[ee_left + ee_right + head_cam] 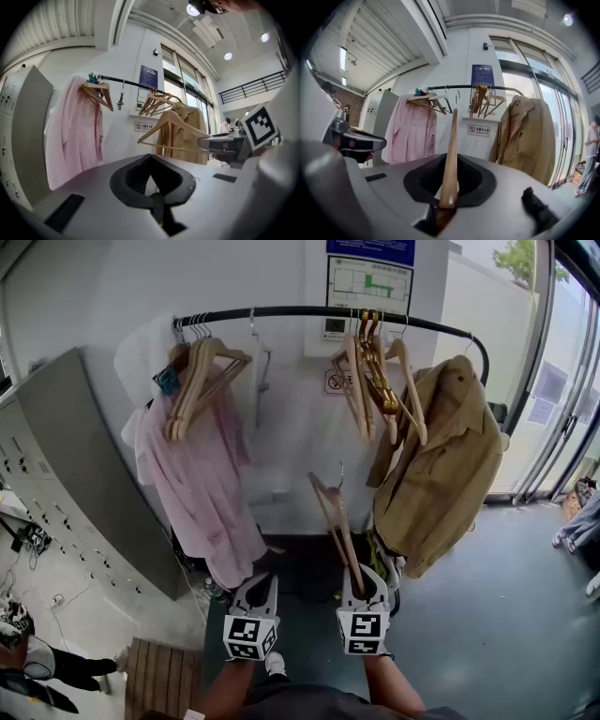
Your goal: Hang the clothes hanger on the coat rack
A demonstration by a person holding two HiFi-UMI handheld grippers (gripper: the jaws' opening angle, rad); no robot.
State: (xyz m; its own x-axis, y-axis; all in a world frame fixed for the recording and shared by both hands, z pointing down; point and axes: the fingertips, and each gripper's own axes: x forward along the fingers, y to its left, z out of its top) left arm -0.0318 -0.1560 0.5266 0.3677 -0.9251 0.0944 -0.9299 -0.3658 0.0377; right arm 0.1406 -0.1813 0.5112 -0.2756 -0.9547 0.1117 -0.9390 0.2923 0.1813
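A black rail of the coat rack [319,311] runs across the top of the head view, with a pink shirt [202,484] at its left and a tan jacket [441,474] at its right. Several bare wooden hangers [370,371] hang between them. My right gripper [364,592] is shut on the lower end of a wooden hanger [336,517], which stands up towards the rail with its hook well below it. In the right gripper view the hanger [451,154] rises from the jaws [449,197] in front of the rail [464,86]. My left gripper [255,601] is beside it, shut and empty [152,185].
A grey cabinet [84,484] stands at the left, close to the pink shirt. Glass doors [562,399] line the right side, and a person [590,150] stands there. A wooden slat board [164,676] lies on the floor at lower left.
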